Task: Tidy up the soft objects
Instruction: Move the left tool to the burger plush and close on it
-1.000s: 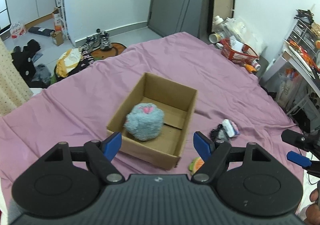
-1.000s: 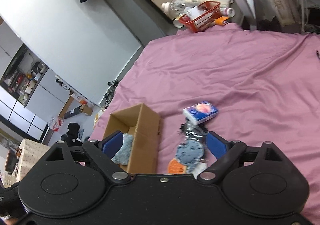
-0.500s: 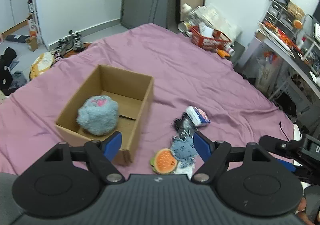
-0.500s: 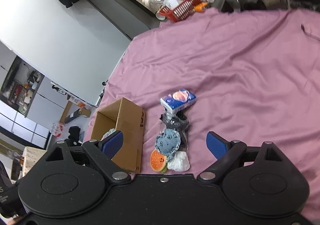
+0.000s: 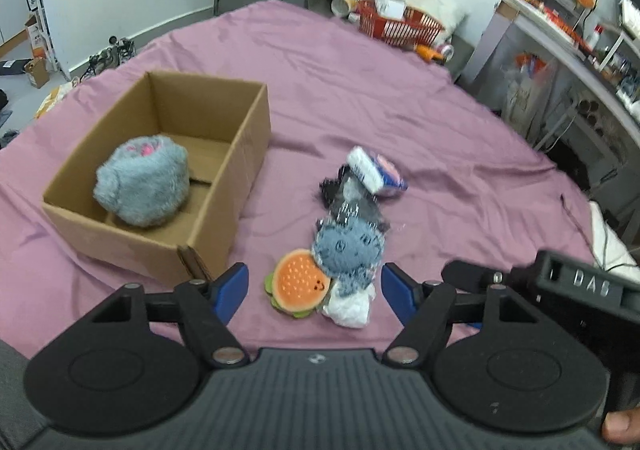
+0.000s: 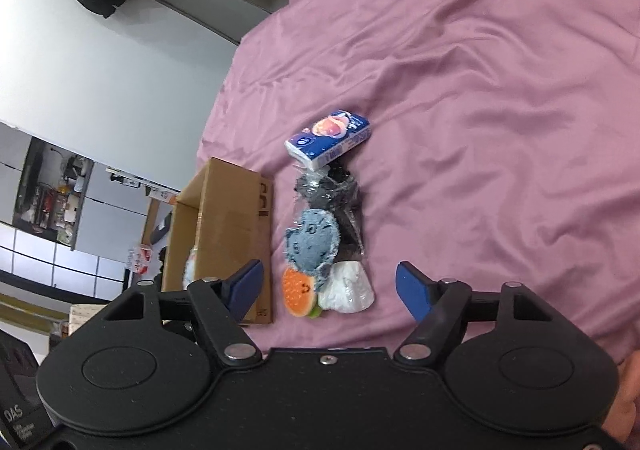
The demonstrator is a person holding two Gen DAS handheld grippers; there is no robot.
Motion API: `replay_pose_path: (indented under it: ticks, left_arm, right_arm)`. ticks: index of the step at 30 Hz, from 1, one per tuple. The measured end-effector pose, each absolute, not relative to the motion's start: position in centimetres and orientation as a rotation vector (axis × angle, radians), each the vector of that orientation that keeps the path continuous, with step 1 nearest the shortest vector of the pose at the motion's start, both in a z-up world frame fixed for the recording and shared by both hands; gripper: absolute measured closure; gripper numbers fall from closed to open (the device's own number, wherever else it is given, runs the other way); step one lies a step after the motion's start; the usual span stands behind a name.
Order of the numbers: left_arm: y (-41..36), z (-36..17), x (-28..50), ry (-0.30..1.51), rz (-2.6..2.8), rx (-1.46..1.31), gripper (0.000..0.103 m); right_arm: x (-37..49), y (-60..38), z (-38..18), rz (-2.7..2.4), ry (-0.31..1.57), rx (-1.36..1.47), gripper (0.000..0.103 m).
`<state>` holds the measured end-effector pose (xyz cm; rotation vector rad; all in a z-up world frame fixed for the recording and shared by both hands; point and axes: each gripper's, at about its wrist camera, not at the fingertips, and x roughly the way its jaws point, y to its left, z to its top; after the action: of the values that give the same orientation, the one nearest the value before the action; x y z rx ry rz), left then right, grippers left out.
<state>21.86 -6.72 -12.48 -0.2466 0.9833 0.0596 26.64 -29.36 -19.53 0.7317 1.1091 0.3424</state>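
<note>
Tools both spread wide, left tool [image 5: 314,290], right tool [image 6: 328,288], above burger plush [image 5: 299,288], empty-jawed.

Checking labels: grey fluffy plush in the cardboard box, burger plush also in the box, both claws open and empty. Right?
Not quite. The burger plush lies on the purple sheet outside the cardboard box, as the left wrist view shows. The grey fluffy plush is inside; left claw and right claw are open and empty.

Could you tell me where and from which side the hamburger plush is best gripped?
Grip the hamburger plush across its round bun from above, probably with the open left tongs, biased to its free left edge; the blue plush and white bag crowd its right.
</note>
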Motion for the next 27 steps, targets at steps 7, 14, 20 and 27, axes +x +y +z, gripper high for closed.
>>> replay_pose_path:
  ticks: [7,14,20,27]
  left_arm:
    - [-7.5,-15.7,22.8,1.047,0.054,-0.251,0.040]
    - [-7.7,-18.2,23.9,1.078,0.066,-0.223,0.046]
    - [-7.4,-19.6,24.9,1.091,0.086,-0.199,0.046]
    - [-7.3,-20.6,25.4,1.073,0.076,-0.241,0.046]
  right_arm:
    - [27.8,-28.6,-22.1,0.348,1.213,0.768,0.037]
    - [28.7,-28.0,-24.5,0.344,1.289,0.810,0.050]
    - [29.8,-27.1,-26.0,0.333,1.333,0.802,0.051]
    - [30.2,-27.3,-27.1,0.320,1.341,0.848,0.050]
